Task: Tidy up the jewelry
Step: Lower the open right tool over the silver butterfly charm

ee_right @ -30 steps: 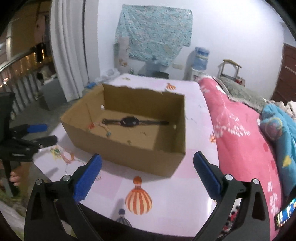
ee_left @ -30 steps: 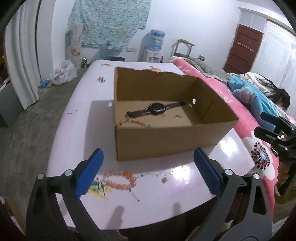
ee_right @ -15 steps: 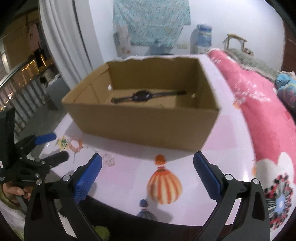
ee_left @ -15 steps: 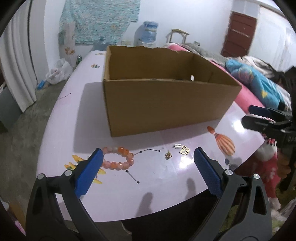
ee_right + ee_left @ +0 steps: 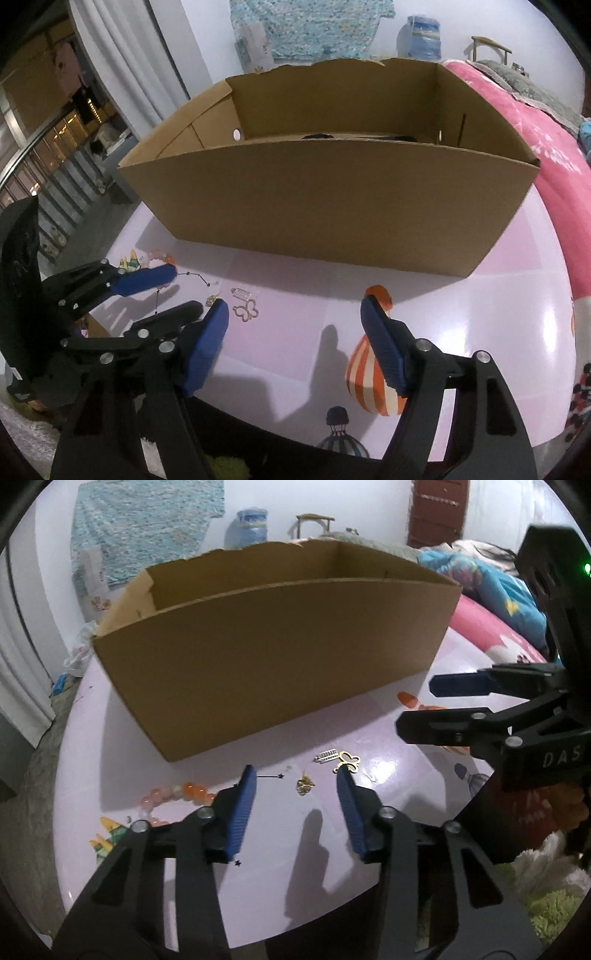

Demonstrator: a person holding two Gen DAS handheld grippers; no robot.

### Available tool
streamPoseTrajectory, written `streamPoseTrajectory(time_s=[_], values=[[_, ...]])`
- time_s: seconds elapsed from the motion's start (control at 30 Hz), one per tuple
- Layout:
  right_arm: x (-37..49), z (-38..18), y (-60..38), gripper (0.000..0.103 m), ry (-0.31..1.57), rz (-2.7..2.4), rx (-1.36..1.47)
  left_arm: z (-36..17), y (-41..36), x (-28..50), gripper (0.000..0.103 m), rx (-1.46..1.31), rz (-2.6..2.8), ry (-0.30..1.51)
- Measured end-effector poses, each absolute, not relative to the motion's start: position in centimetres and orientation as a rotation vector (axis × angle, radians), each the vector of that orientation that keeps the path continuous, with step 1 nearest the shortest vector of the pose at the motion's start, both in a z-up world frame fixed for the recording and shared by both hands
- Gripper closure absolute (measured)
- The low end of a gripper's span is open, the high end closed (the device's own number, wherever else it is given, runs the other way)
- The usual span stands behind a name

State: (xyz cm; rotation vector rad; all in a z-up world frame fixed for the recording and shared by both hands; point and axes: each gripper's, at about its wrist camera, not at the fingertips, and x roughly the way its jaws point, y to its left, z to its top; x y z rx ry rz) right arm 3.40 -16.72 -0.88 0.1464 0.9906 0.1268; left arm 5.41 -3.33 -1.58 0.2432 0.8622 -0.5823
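Jewelry lies scattered on the glossy pale pink counter (image 5: 122, 716) in front of a brown open-topped cardboard box (image 5: 273, 657) that fills the upper middle of both views. In the left wrist view, the left gripper (image 5: 297, 781) with blue pads has just been closing, yet its jaws remain released with nothing pressed between them; a small gold charm (image 5: 305, 785) sits on the counter in the gap ahead of the pads. Just beyond lie a gold butterfly-shaped pendant (image 5: 348, 760) and a small silver ridged clip (image 5: 327, 755), close together. An orange and pink beaded bracelet (image 5: 177, 794) rests at lower left, partly hidden behind the left pad. The right gripper (image 5: 295, 314) enters from the right edge there; in its own view its jaws, also just closing, stand released over the bare counter beside a printed orange striped balloon (image 5: 369, 373). A dark watch (image 5: 321, 136) barely shows inside the box.
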Motion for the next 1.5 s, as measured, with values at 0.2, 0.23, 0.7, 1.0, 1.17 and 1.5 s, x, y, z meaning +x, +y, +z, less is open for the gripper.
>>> streamPoseTrajectory(time_s=[0.2,0.23,0.7,1.0,1.17,1.5], values=[[3.8,-1.2,-16.6,0.032,0.999,0.133,0.149,-2.5,-4.4,6.2,0.078,0.271,-0.593,0.907],[3.8,-1.3,-16.6,0.032,1.0,0.132,0.151,-2.7,-4.5,6.2,0.079,0.279,-0.594,0.91],[3.6,-1.7,-17.2,0.034,1.007,0.12,0.162,-3.2,-4.8,5.9,0.1,0.333,-0.601,0.886],[3.4,-1.5,-16.0,0.054,1.005,0.198,0.133,-3.3,-3.2,5.9,0.101,0.265,-0.563,0.902],[3.9,-2.0,-14.1,0.054,1.018,0.258,0.064,-3.3,-2.8,6.0,0.101,0.241,-0.548,0.904],[5.4,-3.7,-11.8,0.065,1.042,0.233,-0.024,-3.3,-2.9,6.0,0.101,0.223,-0.55,0.903]])
